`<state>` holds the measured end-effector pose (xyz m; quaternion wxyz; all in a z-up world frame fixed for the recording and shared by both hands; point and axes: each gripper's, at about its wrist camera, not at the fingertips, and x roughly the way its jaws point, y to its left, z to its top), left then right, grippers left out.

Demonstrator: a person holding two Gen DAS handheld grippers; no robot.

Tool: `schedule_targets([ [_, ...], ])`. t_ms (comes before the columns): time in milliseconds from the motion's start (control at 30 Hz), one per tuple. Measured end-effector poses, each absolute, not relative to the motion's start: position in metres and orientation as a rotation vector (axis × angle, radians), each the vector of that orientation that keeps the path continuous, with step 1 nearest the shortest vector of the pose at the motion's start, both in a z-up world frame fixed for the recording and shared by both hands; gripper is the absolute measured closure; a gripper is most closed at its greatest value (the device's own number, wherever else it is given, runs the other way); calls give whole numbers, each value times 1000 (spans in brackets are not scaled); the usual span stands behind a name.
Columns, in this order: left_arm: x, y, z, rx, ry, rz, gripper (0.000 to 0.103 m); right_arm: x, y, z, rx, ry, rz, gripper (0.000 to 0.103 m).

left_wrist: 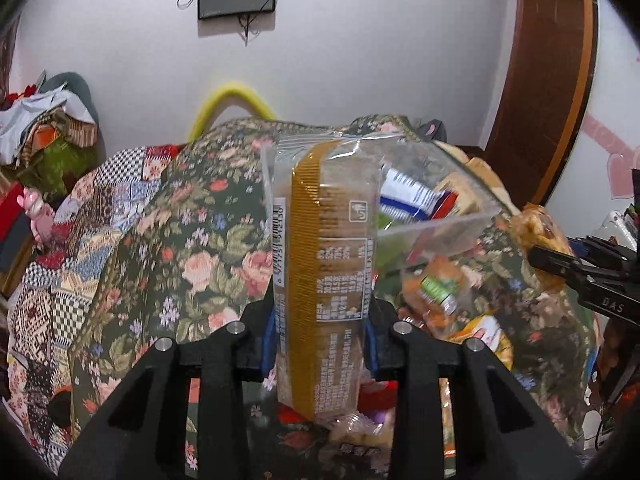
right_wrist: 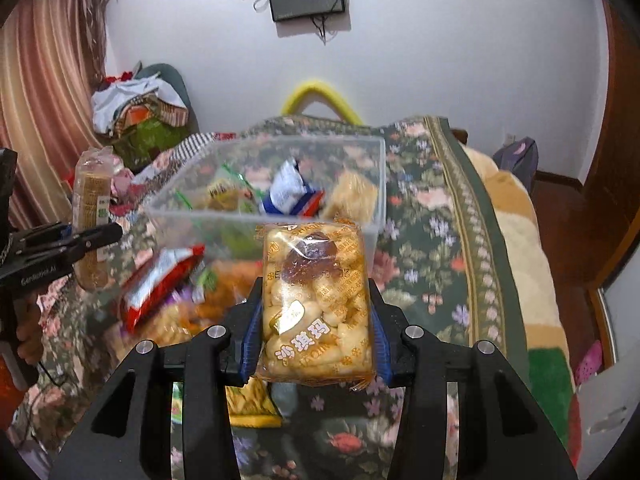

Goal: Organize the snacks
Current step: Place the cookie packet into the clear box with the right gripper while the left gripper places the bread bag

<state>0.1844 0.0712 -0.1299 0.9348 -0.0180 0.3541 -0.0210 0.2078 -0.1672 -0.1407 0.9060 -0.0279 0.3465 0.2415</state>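
Note:
My left gripper (left_wrist: 320, 332) is shut on a tall clear cracker pack with a gold stripe (left_wrist: 320, 264), held upright; both also show at the left of the right wrist view, the gripper (right_wrist: 86, 240) and the pack (right_wrist: 90, 200). My right gripper (right_wrist: 316, 332) is shut on a clear pack of yellow puffed sachima (right_wrist: 316, 300), also seen at the right of the left wrist view (left_wrist: 540, 232). A clear plastic bin (right_wrist: 372, 184) holding several snacks stands on the floral bedspread just beyond both packs.
Loose snack packs lie on the bedspread (right_wrist: 440, 220) in front of the bin, among them a red one (right_wrist: 156, 280) and a yellow one (right_wrist: 250, 404). A pile of clothes (right_wrist: 136, 116) sits back left. The bed edge and floor (right_wrist: 560, 200) are to the right.

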Motion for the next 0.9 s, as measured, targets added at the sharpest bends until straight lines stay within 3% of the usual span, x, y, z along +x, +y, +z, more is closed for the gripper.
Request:
schedule_targets([
  [500,233,59,-91,-41,644,-78,69,246,-129,-99,-64,583,546,61],
  [900,293,68,-97,-47,680,-46,69,293,-92,-109,-57,633,567,61],
])
